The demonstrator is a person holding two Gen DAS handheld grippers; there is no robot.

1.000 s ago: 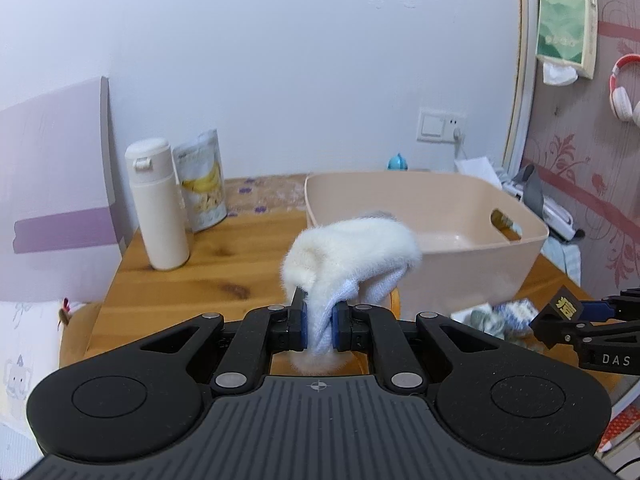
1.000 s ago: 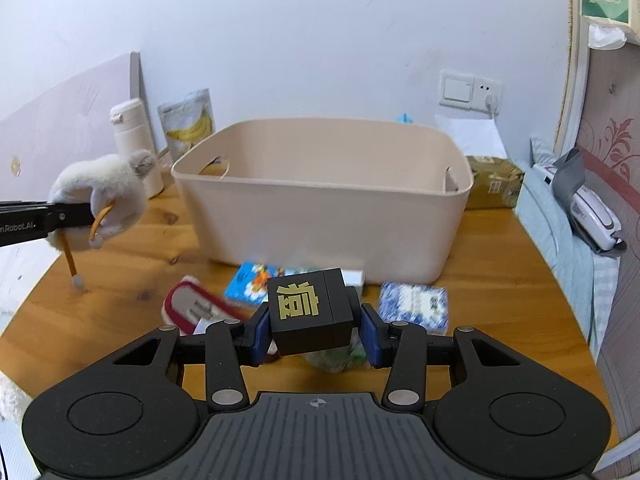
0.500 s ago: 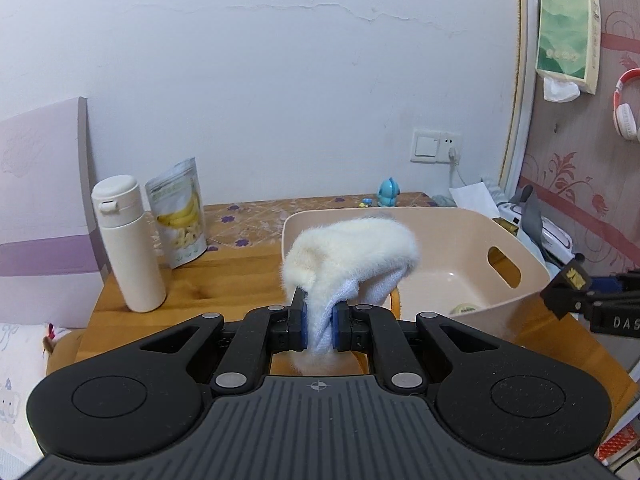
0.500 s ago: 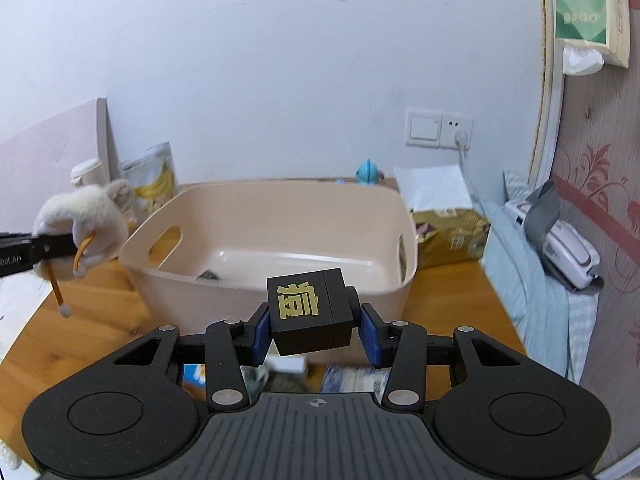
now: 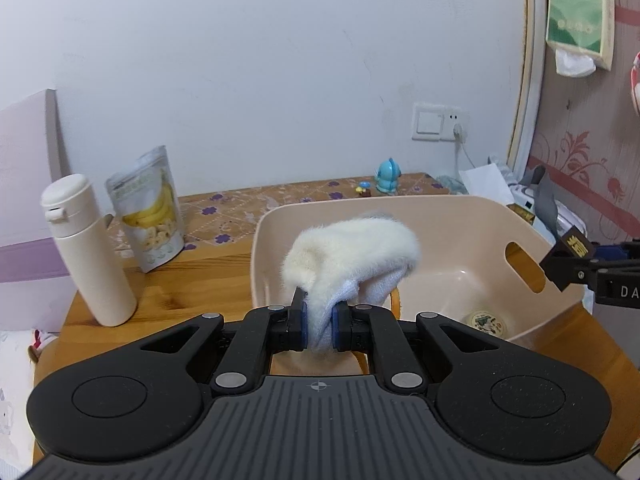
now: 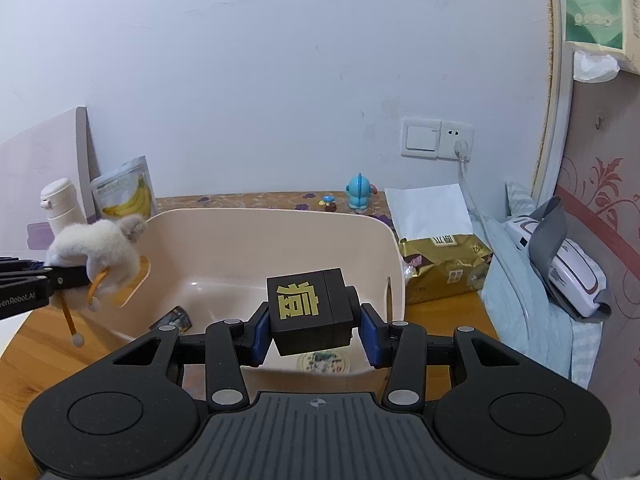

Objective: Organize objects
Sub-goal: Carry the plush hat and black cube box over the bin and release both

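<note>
- We see the fluffy white plush toy [image 5: 352, 256] pinched at its cloth underside in the left gripper [image 5: 319, 326], whose jaws are closed tight on it; it hangs over the near-left rim of the beige plastic bin [image 5: 440, 208].
- In the right wrist view the same toy shows at the left edge, over the bin's left wall, with orange cords [image 6: 69, 314] ending in small white beads dangling below it.
- The right gripper [image 6: 314, 330] grips a black cube with a gold character [image 6: 310, 310], its jaws pressed on the cube's two sides; the cube sits above the bin's near-right part.
- We cannot read what the cube is beyond its printed face, and the toy's shape is hard to make out, since the fur hides its form.
- Inside the bin lie a round patterned disc [image 6: 324, 361], partly hidden behind the cube, and a small dark packet [image 6: 176, 319] near the left wall, cut off by the gripper's frame.
- The bin stands on the wooden counter [image 5: 192, 284].
- Left of the bin stand a white flask [image 5: 86, 252] and a banana-chip pouch [image 5: 150, 208].
- At the back wall stands a small blue figurine [image 6: 359, 192]; right of the bin sits a gold packet [image 6: 444, 268].
- A tissue pack [image 5: 578, 12] hangs at the upper right, its top cut off.
</note>
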